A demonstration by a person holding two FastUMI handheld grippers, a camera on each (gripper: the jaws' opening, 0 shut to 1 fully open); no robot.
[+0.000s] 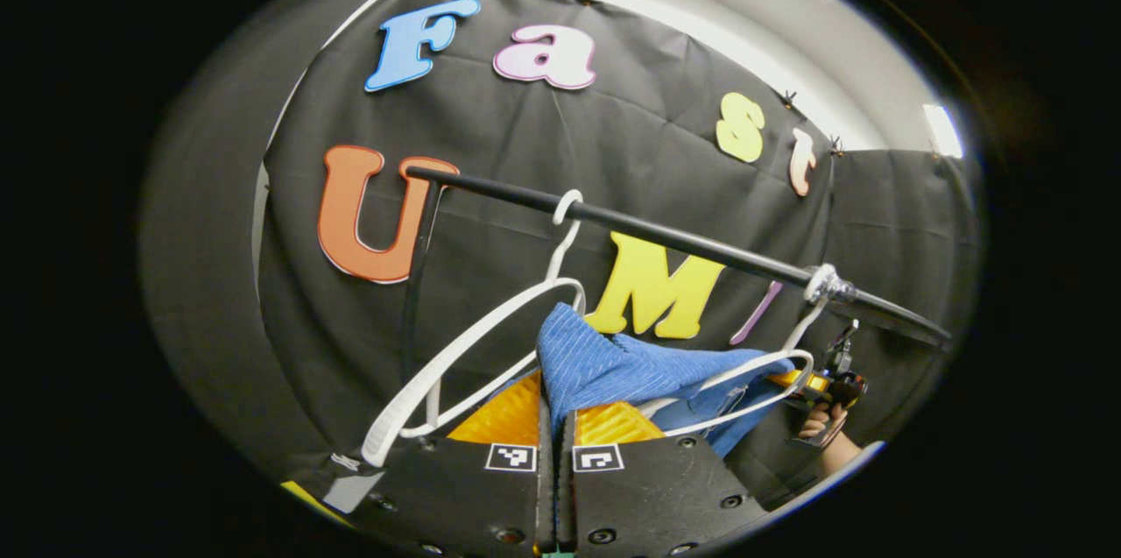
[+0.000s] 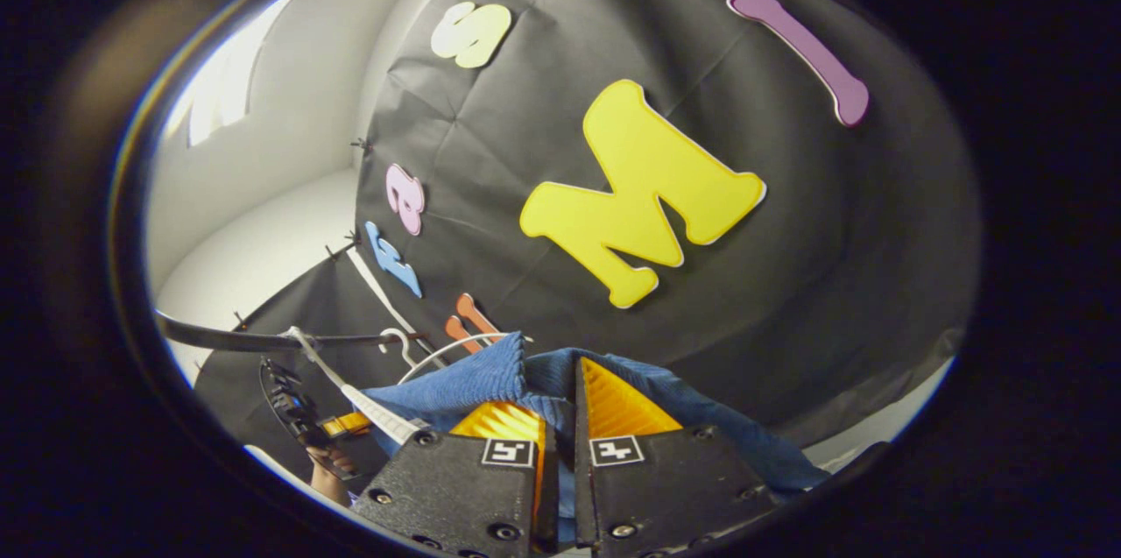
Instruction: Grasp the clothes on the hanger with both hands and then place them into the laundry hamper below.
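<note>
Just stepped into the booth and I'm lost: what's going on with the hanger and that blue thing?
A person holding a gripper in each hand is taking a blue garment off a white hanger that hangs from a black rail. The left gripper and the right gripper are both shut on the cloth. The garment is still partly draped around the hanger, so it has not been pulled free yet.
</note>
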